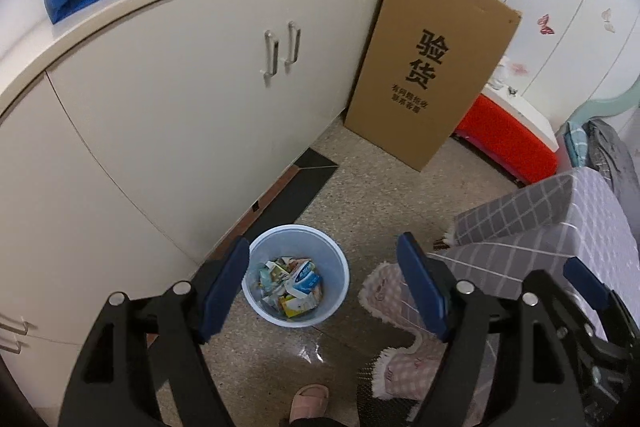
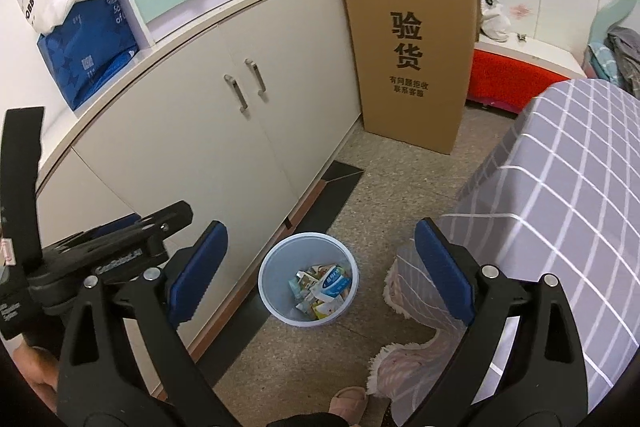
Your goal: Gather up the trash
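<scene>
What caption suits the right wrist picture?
Open right gripper above a blue bin of paper trash beside white cabinets.

Cardboard box (image 2: 408,47) leans vs cream cabinet (image 2: 224,131), red stool (image 2: 504,79) beside; blue bag (image 2: 88,55) on top.

One pale blue bin (image 1: 295,275) between the claw's fingers, one cardboard box (image 1: 430,63) beyond it, two door handles (image 1: 282,51) above, one pink slipper (image 1: 309,403) beneath
</scene>
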The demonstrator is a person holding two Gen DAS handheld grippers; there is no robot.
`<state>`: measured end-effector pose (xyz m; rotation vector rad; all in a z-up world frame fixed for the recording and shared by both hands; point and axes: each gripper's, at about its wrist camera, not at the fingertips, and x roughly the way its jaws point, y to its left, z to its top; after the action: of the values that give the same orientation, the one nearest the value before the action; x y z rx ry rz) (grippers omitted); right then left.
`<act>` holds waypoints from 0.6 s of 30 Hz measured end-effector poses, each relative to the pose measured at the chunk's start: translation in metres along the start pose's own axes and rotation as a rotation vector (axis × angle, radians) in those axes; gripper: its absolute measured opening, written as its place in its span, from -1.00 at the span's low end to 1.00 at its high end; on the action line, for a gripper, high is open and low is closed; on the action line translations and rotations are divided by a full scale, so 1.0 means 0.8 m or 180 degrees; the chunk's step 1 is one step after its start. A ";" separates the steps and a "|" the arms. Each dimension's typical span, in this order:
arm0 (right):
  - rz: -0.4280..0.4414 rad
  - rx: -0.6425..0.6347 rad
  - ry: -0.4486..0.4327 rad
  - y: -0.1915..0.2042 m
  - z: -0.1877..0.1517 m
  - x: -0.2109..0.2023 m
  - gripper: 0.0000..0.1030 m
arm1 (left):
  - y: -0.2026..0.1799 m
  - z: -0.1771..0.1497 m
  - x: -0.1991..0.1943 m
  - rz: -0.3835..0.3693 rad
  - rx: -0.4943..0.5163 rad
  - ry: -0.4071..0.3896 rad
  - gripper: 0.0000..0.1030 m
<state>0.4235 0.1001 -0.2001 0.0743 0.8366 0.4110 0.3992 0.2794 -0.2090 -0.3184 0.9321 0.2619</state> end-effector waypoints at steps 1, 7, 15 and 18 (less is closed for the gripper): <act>-0.0015 0.0008 -0.0025 -0.003 -0.001 -0.009 0.80 | -0.003 -0.002 -0.008 -0.0008 0.0009 -0.0029 0.46; -0.0062 0.0070 -0.0173 -0.019 -0.010 -0.063 0.80 | -0.027 -0.021 -0.070 -0.0035 0.0110 -0.0250 0.51; -0.0169 0.0188 -0.0452 -0.046 -0.027 -0.154 0.80 | -0.079 -0.057 -0.166 -0.0054 0.0450 -0.0642 0.62; -0.0207 0.0221 -0.0579 -0.056 -0.038 -0.197 0.85 | -0.095 -0.072 -0.205 -0.0104 0.0571 -0.0792 0.66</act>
<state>0.3217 -0.0047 -0.1192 0.1464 0.6720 0.3088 0.2901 0.1735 -0.0957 -0.1317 0.6982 0.1813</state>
